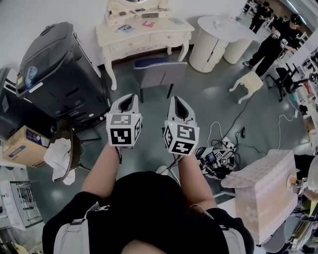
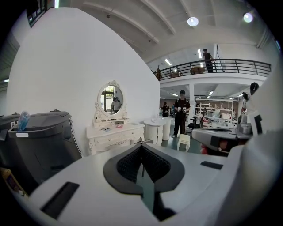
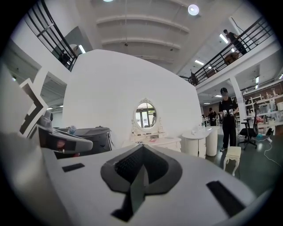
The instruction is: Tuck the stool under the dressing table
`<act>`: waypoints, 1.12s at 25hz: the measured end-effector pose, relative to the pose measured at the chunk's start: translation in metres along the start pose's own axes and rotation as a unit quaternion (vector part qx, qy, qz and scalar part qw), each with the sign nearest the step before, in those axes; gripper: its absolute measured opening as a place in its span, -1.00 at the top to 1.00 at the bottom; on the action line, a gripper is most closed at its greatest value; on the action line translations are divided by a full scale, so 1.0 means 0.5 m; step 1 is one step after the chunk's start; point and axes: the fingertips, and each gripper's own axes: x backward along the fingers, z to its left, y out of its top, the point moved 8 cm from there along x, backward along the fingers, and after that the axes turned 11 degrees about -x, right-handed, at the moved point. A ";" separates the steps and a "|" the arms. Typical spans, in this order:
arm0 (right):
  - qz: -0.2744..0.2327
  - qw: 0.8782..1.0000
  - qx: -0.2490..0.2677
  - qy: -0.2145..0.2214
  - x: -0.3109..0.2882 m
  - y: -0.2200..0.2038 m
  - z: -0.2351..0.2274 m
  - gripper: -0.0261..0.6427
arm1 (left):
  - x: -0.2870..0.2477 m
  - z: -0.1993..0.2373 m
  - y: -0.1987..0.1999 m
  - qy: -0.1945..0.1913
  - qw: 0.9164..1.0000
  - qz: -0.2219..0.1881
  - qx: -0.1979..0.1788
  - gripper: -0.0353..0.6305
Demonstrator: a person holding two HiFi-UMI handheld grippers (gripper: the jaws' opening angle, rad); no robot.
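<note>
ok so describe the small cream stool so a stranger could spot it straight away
From the cream dressing table against the white wall, look right past the round white cabinets. The cream stool stands alone on the grey floor there; unlike the grey seat with a blue top at the table, it is pale, with curved legs.

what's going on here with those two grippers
A person holds a white gripper in each hand; the left gripper and right gripper are both shut and empty, pointing at the cream carved dressing table. A grey seat with a blue cushion stands at its front; a small cream stool stands apart to the right.
</note>
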 end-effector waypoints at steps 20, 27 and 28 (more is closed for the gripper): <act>0.031 0.998 0.005 0.048 -0.072 0.047 -0.211 0.90 | -0.136 -0.125 0.058 0.031 0.999 0.017 0.015 0.89; 0.038 0.998 0.018 0.041 -0.123 0.048 -0.237 0.90 | -0.193 -0.105 0.051 0.024 0.999 0.019 0.028 0.89; 0.039 0.998 0.021 0.040 -0.133 0.048 -0.239 0.90 | -0.205 -0.101 0.051 0.021 0.999 0.019 0.030 0.89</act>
